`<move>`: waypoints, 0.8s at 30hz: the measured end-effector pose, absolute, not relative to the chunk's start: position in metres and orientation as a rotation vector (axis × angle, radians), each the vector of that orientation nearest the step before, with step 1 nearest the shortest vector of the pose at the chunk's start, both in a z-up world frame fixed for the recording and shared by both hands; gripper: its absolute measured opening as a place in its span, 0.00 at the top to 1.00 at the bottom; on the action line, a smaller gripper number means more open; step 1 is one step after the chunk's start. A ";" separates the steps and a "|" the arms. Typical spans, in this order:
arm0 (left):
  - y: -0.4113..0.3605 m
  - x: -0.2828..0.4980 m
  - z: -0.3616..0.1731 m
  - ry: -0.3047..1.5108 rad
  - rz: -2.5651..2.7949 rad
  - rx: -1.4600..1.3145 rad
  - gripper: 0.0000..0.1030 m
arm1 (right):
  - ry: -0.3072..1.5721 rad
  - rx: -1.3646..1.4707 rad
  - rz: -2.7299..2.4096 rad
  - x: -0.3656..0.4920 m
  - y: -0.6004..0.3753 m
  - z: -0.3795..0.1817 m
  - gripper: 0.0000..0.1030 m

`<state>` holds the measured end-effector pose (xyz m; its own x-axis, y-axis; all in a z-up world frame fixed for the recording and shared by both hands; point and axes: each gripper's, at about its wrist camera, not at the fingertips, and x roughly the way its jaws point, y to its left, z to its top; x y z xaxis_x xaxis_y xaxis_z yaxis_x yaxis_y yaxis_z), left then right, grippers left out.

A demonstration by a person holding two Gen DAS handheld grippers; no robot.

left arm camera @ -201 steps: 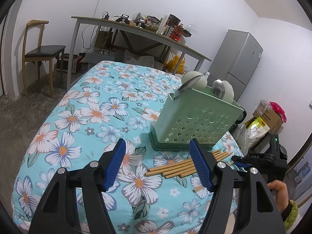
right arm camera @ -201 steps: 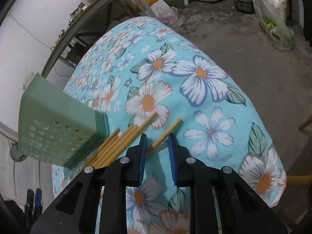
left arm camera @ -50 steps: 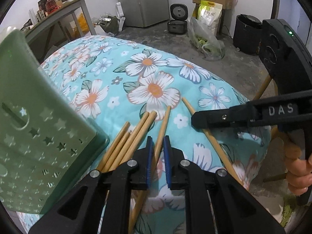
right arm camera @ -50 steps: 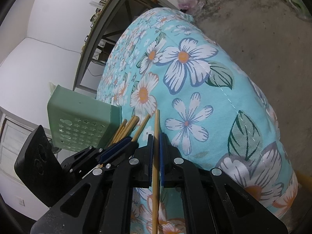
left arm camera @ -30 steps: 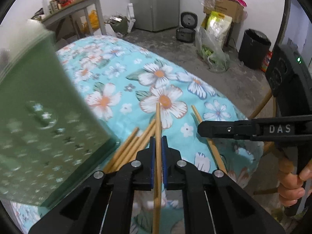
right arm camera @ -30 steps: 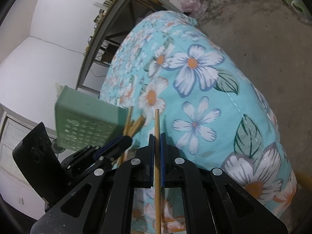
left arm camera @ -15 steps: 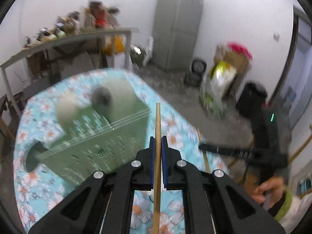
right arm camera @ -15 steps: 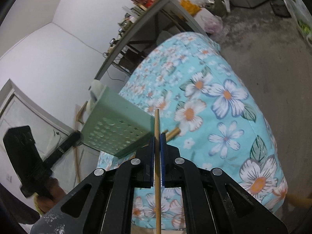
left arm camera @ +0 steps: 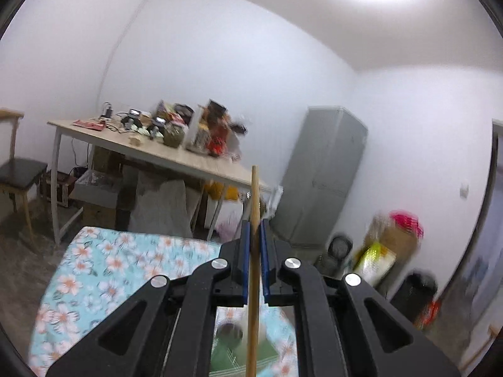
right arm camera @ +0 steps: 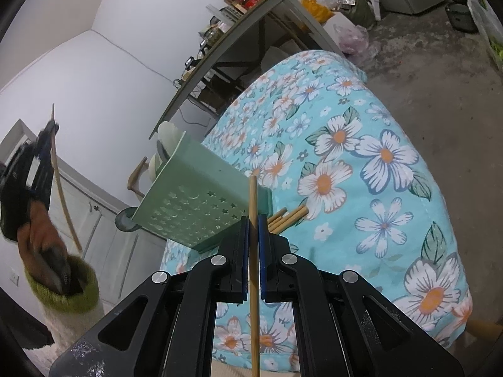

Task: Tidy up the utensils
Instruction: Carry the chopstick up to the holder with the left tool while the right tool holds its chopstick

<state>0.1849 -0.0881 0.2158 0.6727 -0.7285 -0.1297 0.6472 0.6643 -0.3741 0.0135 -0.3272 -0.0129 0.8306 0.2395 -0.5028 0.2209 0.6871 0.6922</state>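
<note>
My left gripper (left arm camera: 254, 235) is shut on a wooden chopstick (left arm camera: 253, 270) and holds it upright, high above the table; the green utensil holder (left arm camera: 229, 358) shows blurred far below it. My right gripper (right arm camera: 253, 223) is shut on another wooden chopstick (right arm camera: 253, 267), held above the flowered table. The green star-punched holder (right arm camera: 191, 204) stands to its left, with several loose chopsticks (right arm camera: 287, 216) lying at its base. The left gripper (right arm camera: 47, 144) with its chopstick also shows raised at the far left of the right wrist view.
The table wears a turquoise flowered cloth (right arm camera: 361, 163). A long wooden table (left arm camera: 157, 154) with clutter stands at the back, a grey fridge (left arm camera: 320, 176) to its right, bags and a black bin (left arm camera: 411, 295) on the floor, a chair (left arm camera: 15, 169) at left.
The left gripper has lifted its chopstick high and tilted upward, so the holder dropped to the bottom of its view. The right gripper has also risen, chopstick still held.
</note>
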 end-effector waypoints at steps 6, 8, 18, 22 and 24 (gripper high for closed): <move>-0.112 0.219 0.209 0.201 -0.718 -0.345 0.95 | 0.625 0.831 -0.003 0.015 -0.329 -0.016 0.96; -0.122 0.231 0.199 0.217 -0.706 -0.348 0.95 | 0.629 0.835 -0.007 0.016 -0.330 -0.018 0.96; -0.144 0.255 0.148 0.295 -0.634 -0.294 0.95 | 0.639 0.847 -0.017 0.017 -0.335 -0.024 0.96; -0.143 0.253 0.137 0.318 -0.631 -0.279 0.94 | 0.642 0.854 -0.019 0.017 -0.336 -0.026 0.96; -0.142 0.251 0.133 0.322 -0.630 -0.270 0.94 | 0.641 0.854 -0.020 0.017 -0.336 -0.026 0.96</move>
